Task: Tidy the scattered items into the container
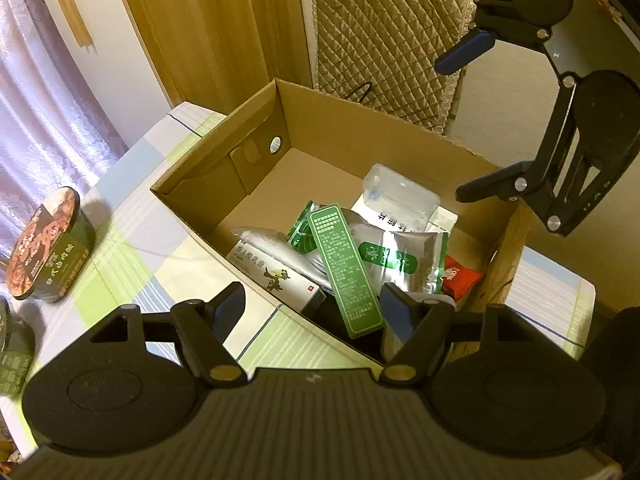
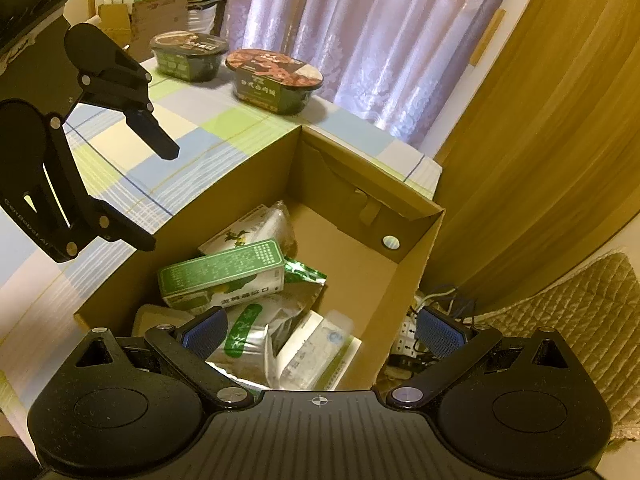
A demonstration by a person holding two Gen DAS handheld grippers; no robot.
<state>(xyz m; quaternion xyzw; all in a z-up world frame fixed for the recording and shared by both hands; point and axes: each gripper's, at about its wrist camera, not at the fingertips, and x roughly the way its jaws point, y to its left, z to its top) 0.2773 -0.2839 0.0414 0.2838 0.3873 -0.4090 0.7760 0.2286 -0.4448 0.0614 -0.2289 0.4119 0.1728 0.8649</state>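
Both tongs, left tongs (image 1: 312, 306) and right tongs (image 2: 322, 330), hang spread and empty above the cardboard box (image 1: 328, 120). Below them the green carton (image 1: 346, 270), foil pouches (image 1: 404, 258) and a red packet (image 1: 460, 276) overlap, so their lower parts are hidden. Left of the left tongs, one noodle bowl (image 1: 48, 246) stands on the worktop (image 1: 132, 236); a second bowl (image 1: 14, 354) is cut off.

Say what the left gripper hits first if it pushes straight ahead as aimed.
Most likely the long green box, which lies between the open fingers of the left gripper on top of the pile in the cardboard box. Depth is unclear; the silver pouch beside it could touch first.
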